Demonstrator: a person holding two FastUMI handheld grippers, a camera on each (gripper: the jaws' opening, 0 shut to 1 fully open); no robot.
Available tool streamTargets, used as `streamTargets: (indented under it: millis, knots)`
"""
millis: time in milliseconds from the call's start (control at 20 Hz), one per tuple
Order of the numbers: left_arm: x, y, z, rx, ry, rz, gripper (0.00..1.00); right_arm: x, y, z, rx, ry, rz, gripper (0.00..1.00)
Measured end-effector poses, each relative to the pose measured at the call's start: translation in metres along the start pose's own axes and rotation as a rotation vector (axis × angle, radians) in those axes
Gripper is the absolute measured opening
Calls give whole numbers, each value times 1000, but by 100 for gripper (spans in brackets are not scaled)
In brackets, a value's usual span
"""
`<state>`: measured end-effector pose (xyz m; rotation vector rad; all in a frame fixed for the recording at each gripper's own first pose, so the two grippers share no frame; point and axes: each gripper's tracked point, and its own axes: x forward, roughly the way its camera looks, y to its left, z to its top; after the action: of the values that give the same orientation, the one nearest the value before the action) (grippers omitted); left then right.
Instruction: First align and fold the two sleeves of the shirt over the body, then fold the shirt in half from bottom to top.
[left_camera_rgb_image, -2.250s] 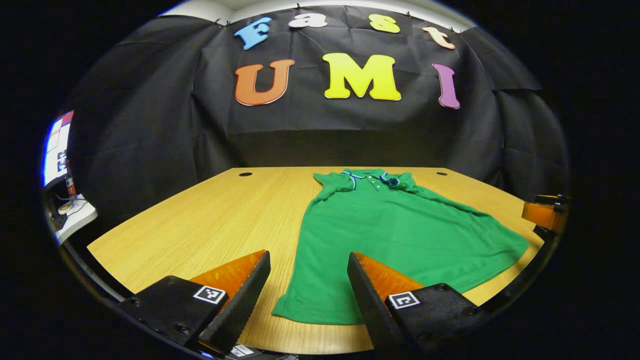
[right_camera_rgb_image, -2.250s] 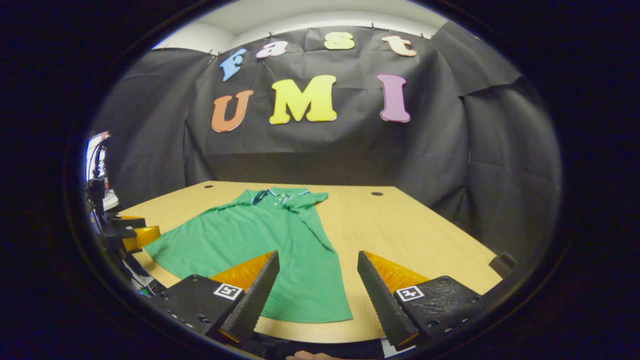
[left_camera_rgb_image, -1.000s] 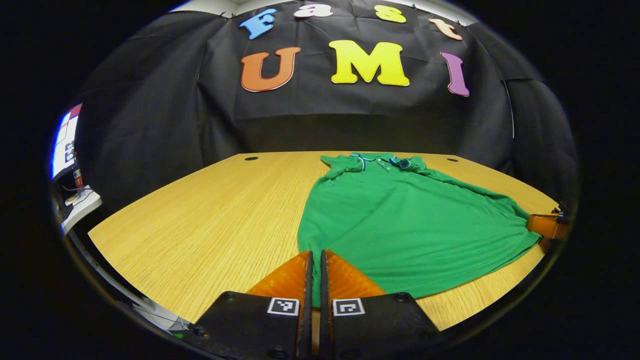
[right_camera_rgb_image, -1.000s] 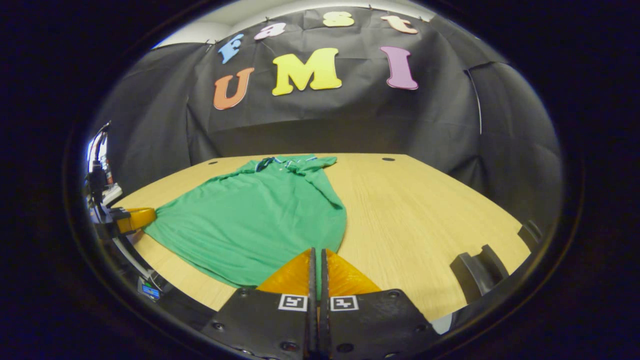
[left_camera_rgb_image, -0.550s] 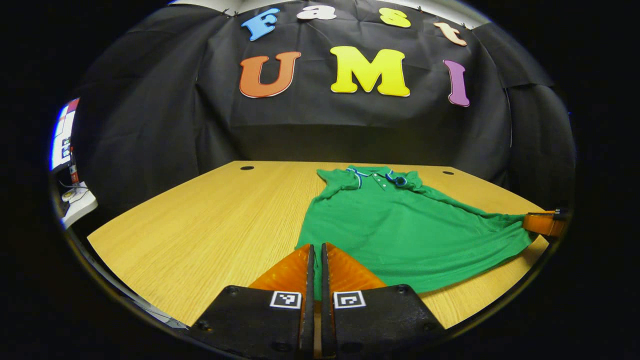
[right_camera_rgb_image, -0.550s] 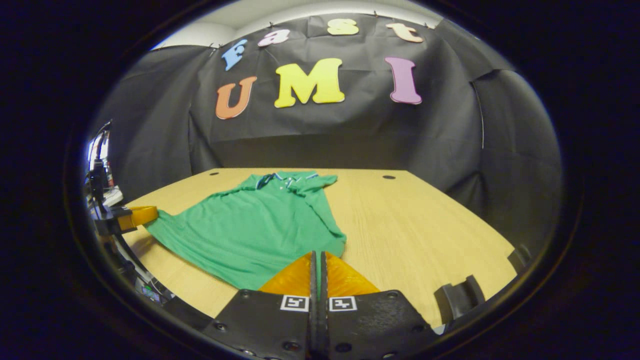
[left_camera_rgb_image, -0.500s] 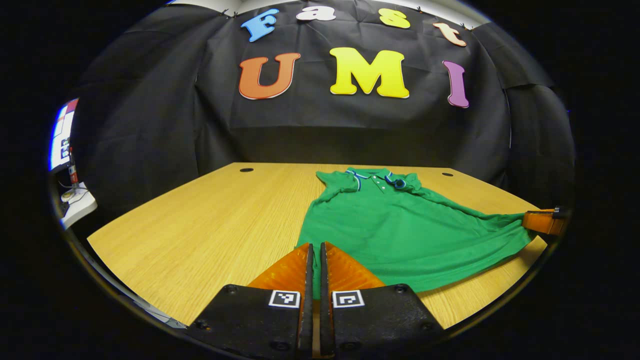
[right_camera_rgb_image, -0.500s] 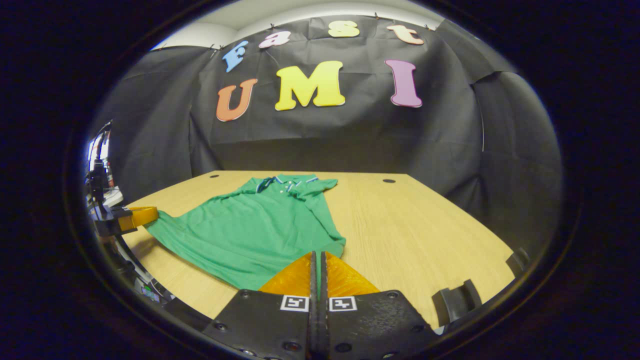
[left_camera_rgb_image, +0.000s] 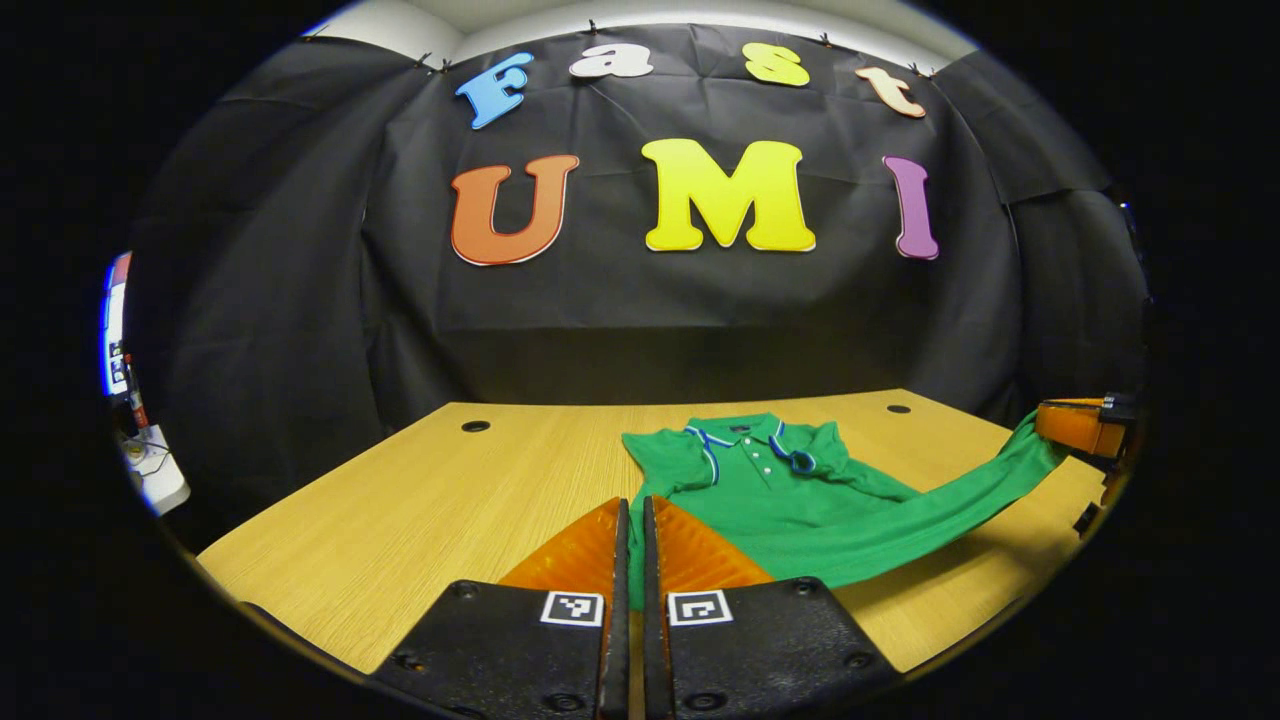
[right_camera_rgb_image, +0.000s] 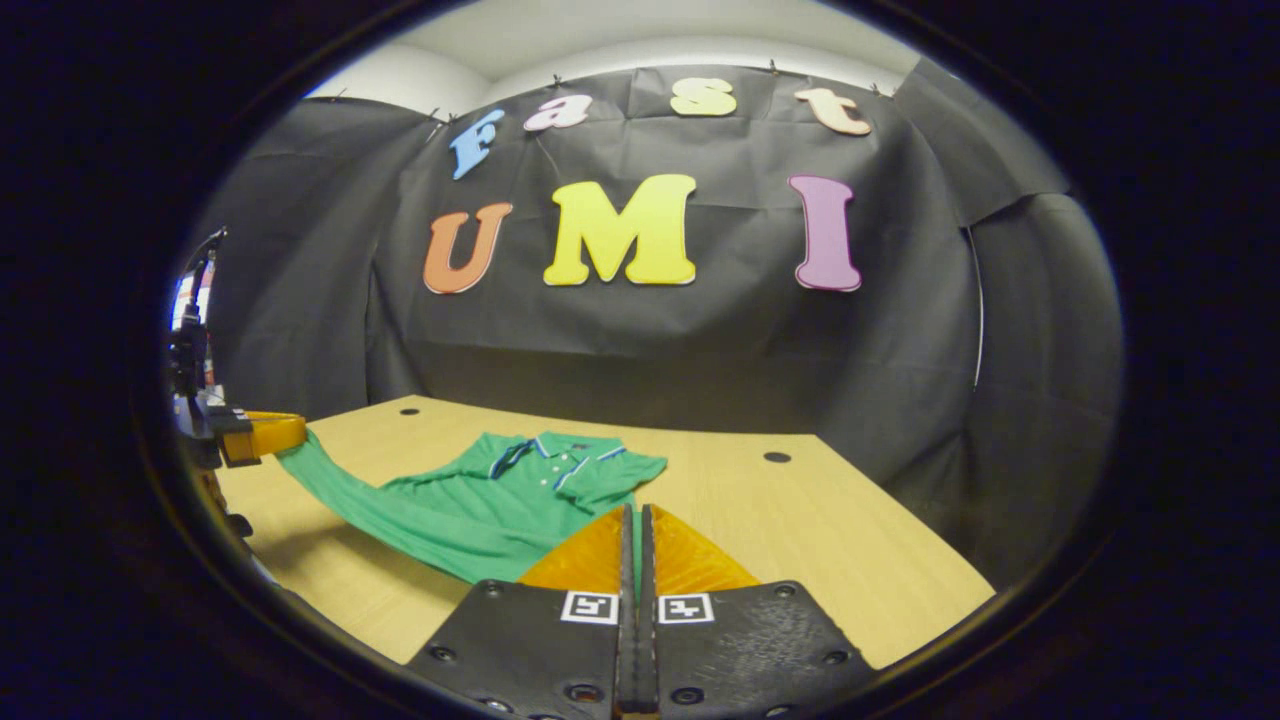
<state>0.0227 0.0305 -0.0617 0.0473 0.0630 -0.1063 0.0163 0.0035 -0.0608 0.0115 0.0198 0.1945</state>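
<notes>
The green shirt (left_camera_rgb_image: 800, 510) lies collar-end on the wooden bench (left_camera_rgb_image: 420, 520), its hem lifted off the surface. The left gripper (left_camera_rgb_image: 630, 520) and right gripper (right_camera_rgb_image: 637, 525) each have fingers pressed together, pinching a hem corner.

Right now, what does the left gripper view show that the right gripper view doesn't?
Left gripper view: the left gripper up close, shut on the shirt at its hem, with the right gripper far off at the right edge, holding the other hem corner raised. Right gripper view: the reverse, with the right gripper close on the hem and the left gripper far left with its corner raised. Both: the shirt, its collar lying at the far end of the table.
</notes>
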Motion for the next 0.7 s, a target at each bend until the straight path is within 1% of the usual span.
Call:
streamTargets:
  millis: [50, 250, 400, 450, 500, 550, 700]
  knots:
    - [14, 2, 9, -11, -6, 1, 11, 14, -1, 9, -5, -12, -10, 0]
    - [75, 2, 44, -6, -31, -15, 11, 73, -2, 49, -6, -39, -30, 0]
    - [117, 0, 69, -3, -49, -32, 11, 114, 2, 81, -5, -61, -40, 0]
    - [129, -1, 76, -6, -51, -37, 11, 129, 6, 90, 3, -64, -37, 2]
    - [143, -3, 83, -4, -53, -44, 11, 144, 9, 97, 9, -63, -33, 0]
    - [159, -2, 89, -2, -48, -40, 11, 157, 10, 104, 11, -71, -35, 0]
    - [202, 2, 105, 8, -50, -21, 11, 208, 4, 120, 7, -72, -73, 0]
